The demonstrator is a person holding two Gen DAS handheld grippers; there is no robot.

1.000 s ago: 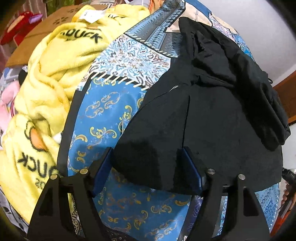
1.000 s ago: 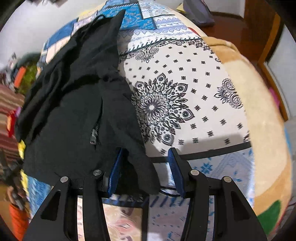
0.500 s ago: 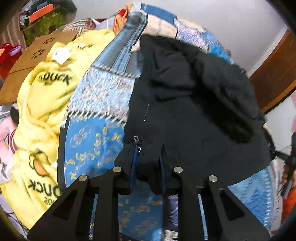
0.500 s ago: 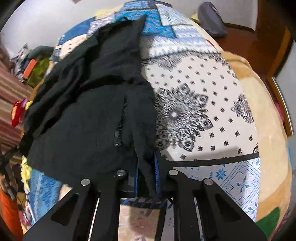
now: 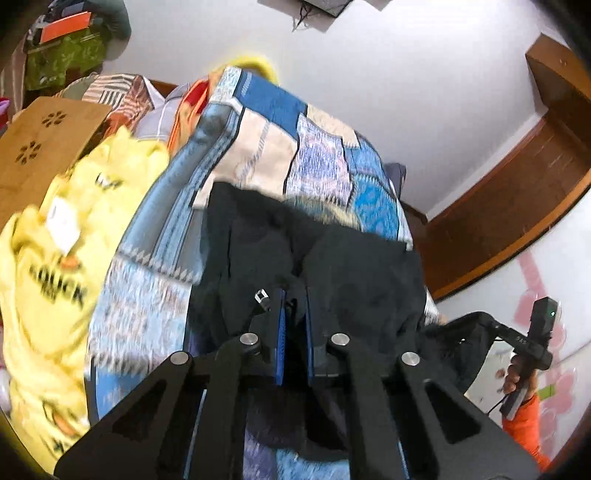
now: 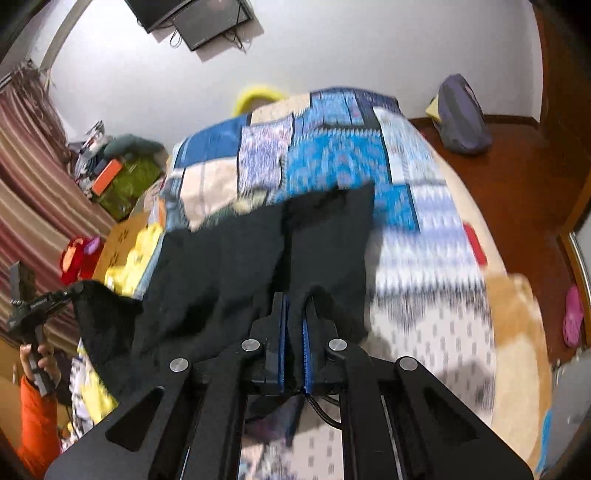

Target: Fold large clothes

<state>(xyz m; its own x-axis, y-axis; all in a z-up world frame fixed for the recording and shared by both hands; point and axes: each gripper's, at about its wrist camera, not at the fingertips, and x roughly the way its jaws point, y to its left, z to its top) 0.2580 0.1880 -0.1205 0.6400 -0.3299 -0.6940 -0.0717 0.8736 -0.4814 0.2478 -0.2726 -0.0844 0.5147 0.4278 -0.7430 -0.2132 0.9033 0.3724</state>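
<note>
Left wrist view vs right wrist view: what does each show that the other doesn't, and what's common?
Only the left wrist view: the left gripper shut on the black jacket, a yellow duck blanket and a cardboard box.

Only the right wrist view: the right gripper shut on the jacket, a wall screen, striped curtains and a pink shoe.

Both: the jacket, the patchwork bedspread, the white wall, and each shows the other gripper in a hand.

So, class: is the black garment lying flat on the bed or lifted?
Partly lifted. Both the left gripper and right gripper are shut on the black garment, whose near edge hangs raised while its far part rests on the patchwork bedspread.
</note>
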